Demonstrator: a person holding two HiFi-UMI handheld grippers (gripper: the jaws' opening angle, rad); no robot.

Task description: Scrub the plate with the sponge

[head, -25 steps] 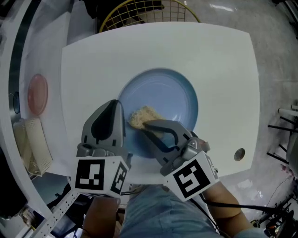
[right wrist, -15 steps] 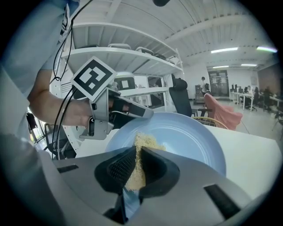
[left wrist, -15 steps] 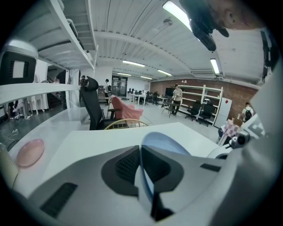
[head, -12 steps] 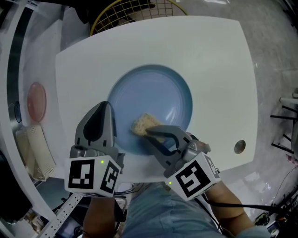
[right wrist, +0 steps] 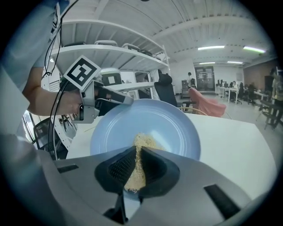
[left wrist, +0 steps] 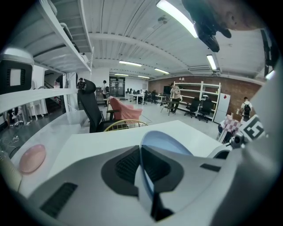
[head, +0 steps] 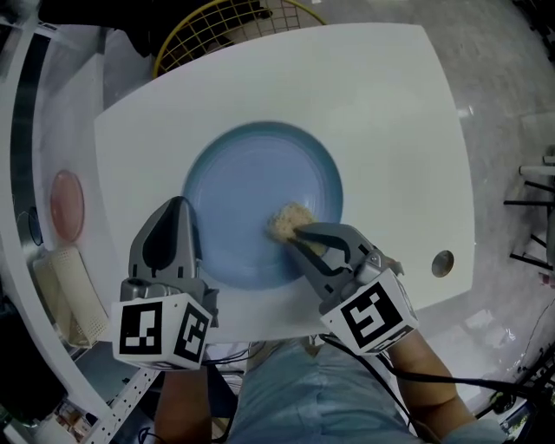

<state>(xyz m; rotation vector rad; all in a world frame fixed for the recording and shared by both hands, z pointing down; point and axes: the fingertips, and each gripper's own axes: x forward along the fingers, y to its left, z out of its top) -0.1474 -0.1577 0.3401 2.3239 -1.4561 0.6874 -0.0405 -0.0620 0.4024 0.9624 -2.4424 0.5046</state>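
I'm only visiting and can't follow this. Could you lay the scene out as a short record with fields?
Surface: white table
Dish: blue plate on the table
Left hand's tool: left gripper, fingers shut on the plate's near-left rim
Right hand's tool: right gripper, fingers shut on the sponge
Scrubbing spot: sponge pressed on the plate's inside, right of centre
Nearby: yellow wire basket beyond the table's far edge
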